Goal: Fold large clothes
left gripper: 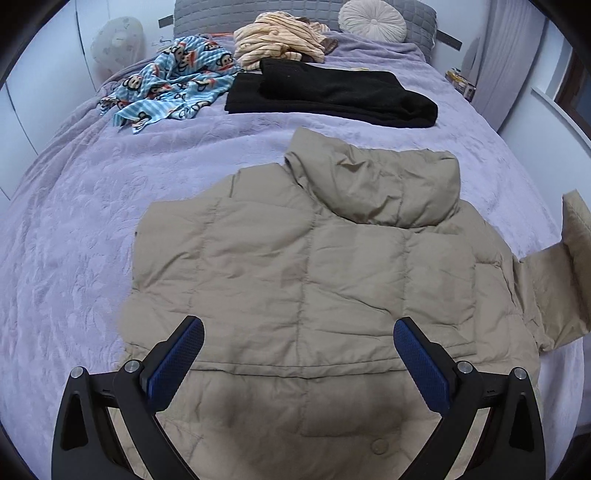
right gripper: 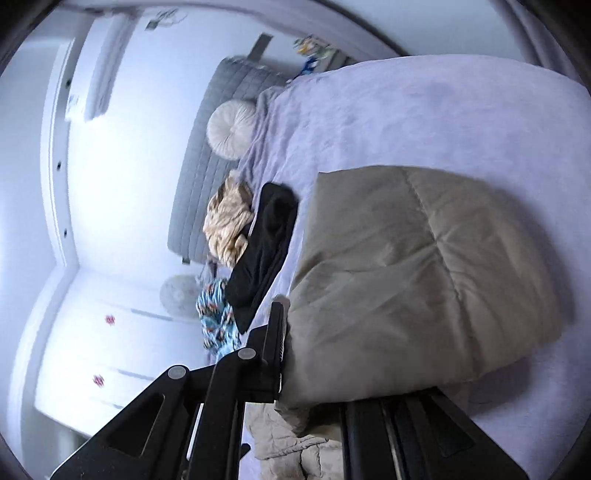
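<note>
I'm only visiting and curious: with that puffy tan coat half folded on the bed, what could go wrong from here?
1. The right claw grips only the sleeve of the coat; the slick, puffy fabric might slip out mid-fold.
2. The left claw hangs open above the coat, so nothing pins the body; pulling the sleeve across may drag it askew.

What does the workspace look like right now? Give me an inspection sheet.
Surface: bed with lavender blanket.
Job's things: beige puffer jacket flat, back up; its sleeve raised.
Clutter: black folded garment, monkey-print cloth, striped cloth, round cushion.
Grippers: left gripper open above the jacket's hem; right gripper shut on the sleeve.
Cables: nothing seen.
Surroundings: grey headboard, white walls.
</note>
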A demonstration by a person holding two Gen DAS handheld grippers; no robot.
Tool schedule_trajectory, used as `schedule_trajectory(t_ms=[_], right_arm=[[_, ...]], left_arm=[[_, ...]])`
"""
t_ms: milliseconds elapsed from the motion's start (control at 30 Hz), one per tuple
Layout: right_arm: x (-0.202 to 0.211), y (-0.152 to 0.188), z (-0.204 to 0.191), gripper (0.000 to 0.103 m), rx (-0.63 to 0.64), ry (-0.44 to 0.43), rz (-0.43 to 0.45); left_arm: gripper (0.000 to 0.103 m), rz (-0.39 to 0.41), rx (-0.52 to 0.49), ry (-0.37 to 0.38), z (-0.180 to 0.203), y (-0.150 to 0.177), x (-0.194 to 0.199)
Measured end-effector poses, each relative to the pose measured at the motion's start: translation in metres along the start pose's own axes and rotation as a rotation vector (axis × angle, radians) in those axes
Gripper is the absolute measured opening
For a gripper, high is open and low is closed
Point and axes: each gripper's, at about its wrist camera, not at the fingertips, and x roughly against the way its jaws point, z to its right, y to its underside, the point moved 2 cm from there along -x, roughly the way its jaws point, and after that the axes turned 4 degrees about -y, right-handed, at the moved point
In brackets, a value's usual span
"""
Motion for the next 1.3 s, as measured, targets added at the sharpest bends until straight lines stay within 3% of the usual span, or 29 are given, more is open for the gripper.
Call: schedule_trajectory(t_ms=[167, 300, 500, 600, 733, 767, 833, 867, 900, 1033, 1067, 1100, 1167, 1300], right_arm=[[-0.108, 0.070, -0.090, 0.010, 0.371, 0.084, -0.230], [-0.170, 0.142, -0.099, 0.010, 0.495, 0.172, -0.368], [-0.207, 0.210, -0.045, 0.010, 0.473, 0.325, -0.503], [-0.210, 0.214, -0.023, 0.010, 0.435, 0.366, -0.515], [-0.206, 0.213, -0.022, 0.010, 0.401, 0.393, -0.538], [-0.203, 0.210, -0.026, 0.014, 0.393, 0.402, -0.544], [-0.189, 0.202, -0.036, 0.045, 0.360, 0.377, -0.533], [-0.178, 0.197, -0.038, 0.076, 0.332, 0.354, -0.512], [-0.168, 0.192, -0.041, 0.082, 0.306, 0.335, -0.474], [-0.134, 0.160, -0.028, 0.080, 0.142, 0.321, -0.310], [-0.132, 0.151, -0.021, 0.068, 0.101, 0.330, -0.275], [-0.134, 0.143, -0.015, 0.044, 0.078, 0.342, -0.255], [-0.144, 0.133, -0.012, 0.020, 0.063, 0.338, -0.242], [-0.173, 0.150, -0.057, 0.015, 0.292, 0.272, -0.305]], left_arm=[[0.103, 0.001, 0.040, -0.010, -0.032, 0.001, -0.008], [0.103, 0.003, 0.049, -0.022, -0.051, 0.003, -0.016], [0.103, -0.013, 0.055, 0.003, -0.061, 0.005, -0.033], [0.103, -0.032, 0.062, 0.029, -0.055, 0.006, -0.044], [0.103, -0.048, 0.047, 0.067, -0.041, 0.003, -0.055], [0.103, -0.048, 0.045, 0.082, -0.040, 0.001, -0.055], [0.103, -0.051, 0.048, 0.123, -0.040, -0.003, -0.058], [0.103, -0.055, 0.053, 0.144, -0.042, -0.006, -0.060], [0.103, -0.059, 0.065, 0.165, -0.046, -0.009, -0.062], [0.103, -0.085, 0.122, 0.247, -0.062, -0.019, -0.069], [0.103, -0.084, 0.129, 0.265, -0.064, -0.020, -0.069], [0.103, -0.080, 0.132, 0.281, -0.066, -0.022, -0.067], [0.103, -0.071, 0.133, 0.316, -0.071, -0.024, -0.064], [0.103, -0.092, 0.205, 0.469, -0.087, -0.026, -0.061]])
